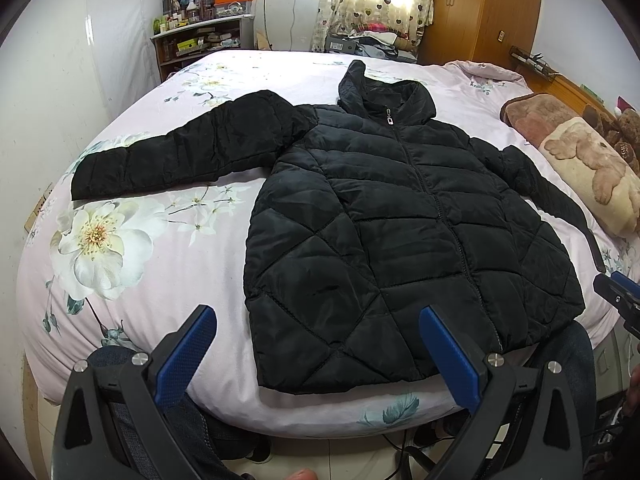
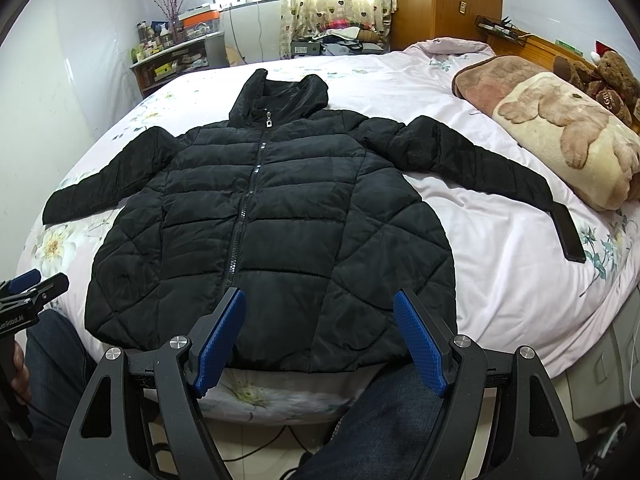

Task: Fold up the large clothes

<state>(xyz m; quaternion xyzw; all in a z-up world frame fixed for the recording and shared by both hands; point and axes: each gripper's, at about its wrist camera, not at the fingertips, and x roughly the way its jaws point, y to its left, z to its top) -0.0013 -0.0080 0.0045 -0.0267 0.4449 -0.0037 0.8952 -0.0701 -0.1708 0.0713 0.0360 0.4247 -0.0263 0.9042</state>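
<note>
A black quilted hooded jacket [image 1: 392, 220] lies flat and zipped on the bed, front up, both sleeves spread out; it also shows in the right wrist view [image 2: 280, 216]. Its left sleeve [image 1: 176, 152] reaches toward the bed's left edge; its right sleeve [image 2: 480, 160] reaches toward the pillow. My left gripper [image 1: 318, 344] is open and empty, held above the jacket's hem near the bed's front edge. My right gripper [image 2: 320, 328] is open and empty, over the hem to the right of the zipper. Each gripper shows at the edge of the other's view.
The bed [image 1: 168, 264] has a pink floral sheet. A bear-print pillow [image 2: 568, 136] and a teddy bear [image 2: 612, 84] lie at the right. A cluttered shelf [image 1: 200, 40] stands at the back left, a wooden wardrobe [image 1: 480, 12] at the back right. The person's legs [image 2: 392, 416] are at the front edge.
</note>
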